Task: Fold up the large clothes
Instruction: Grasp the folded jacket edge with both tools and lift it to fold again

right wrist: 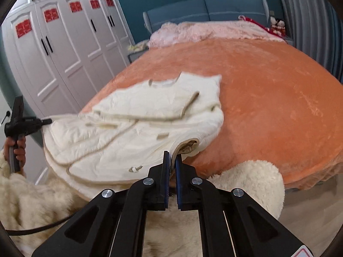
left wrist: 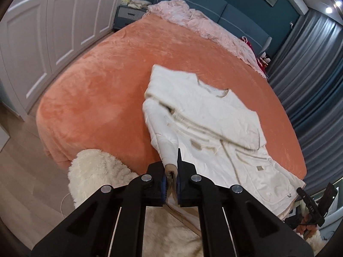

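Observation:
A cream quilted coat (left wrist: pixel 214 124) lies on the orange bed (left wrist: pixel 103 81), its hem hanging over the near edge. My left gripper (left wrist: pixel 171 171) is shut on the tan-lined cuff of the coat's left sleeve (left wrist: pixel 163 132) and holds it lifted off the bed. In the right wrist view the same coat (right wrist: pixel 150 115) looks blurred. There my right gripper (right wrist: pixel 172 162) is shut on the other sleeve's cuff (right wrist: pixel 188 145), which it holds raised. The left gripper (right wrist: pixel 48 121) shows at the left edge with a hand (right wrist: pixel 18 150) on its handle.
A fluffy cream sleeve (left wrist: pixel 96 171) sits below each gripper, at the bed's near edge. A pink blanket (left wrist: pixel 193 21) is piled by the blue headboard (left wrist: pixel 205 6). White wardrobe doors (right wrist: pixel 64 53) stand on the left and grey curtains (left wrist: pixel 310 64) on the right. The floor (left wrist: pixel 21 171) is wood.

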Tool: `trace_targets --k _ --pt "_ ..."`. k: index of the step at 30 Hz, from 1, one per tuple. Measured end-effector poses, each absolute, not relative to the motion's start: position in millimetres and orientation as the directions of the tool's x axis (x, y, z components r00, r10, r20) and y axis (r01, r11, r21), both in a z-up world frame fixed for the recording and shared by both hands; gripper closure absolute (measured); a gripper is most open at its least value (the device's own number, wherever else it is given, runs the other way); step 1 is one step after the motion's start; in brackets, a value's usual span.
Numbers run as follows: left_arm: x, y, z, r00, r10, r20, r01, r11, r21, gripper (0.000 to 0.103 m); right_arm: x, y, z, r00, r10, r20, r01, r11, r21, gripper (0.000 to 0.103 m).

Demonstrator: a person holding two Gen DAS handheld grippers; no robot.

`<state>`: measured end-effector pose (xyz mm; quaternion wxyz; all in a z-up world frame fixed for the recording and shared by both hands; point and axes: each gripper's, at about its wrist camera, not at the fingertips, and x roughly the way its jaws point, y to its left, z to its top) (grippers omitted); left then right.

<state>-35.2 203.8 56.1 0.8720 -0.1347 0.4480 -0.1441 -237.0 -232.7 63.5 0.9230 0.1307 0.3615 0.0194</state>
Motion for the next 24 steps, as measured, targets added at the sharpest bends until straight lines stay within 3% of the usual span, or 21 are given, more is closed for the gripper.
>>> trace_targets --k 4,11,21,24 --pt "-16 190 77 0.631 -0.375 -0.679 0.159 0.919 -0.36 0.098 -208 -242 89 0.816 0.08 -0.572 0.073 0.968 0.24 0.098" --pt "83 160 99 0.73 -0.303 -0.612 0.157 0.947 -0.281 0.098 -92 -277 117 0.905 -0.012 -0.424 0.114 0.97 0.214 0.098" --pt "227 109 49 0.717 -0.152 -0.68 0.078 0.987 -0.138 0.097 35 -301 91 0.901 -0.091 -0.424 0.216 0.942 0.256 0.097" --pt "254 104 25 0.7 -0.133 -0.702 0.048 0.989 -0.14 0.093 58 -311 81 0.891 -0.113 -0.439 0.253 0.927 0.276 0.089"
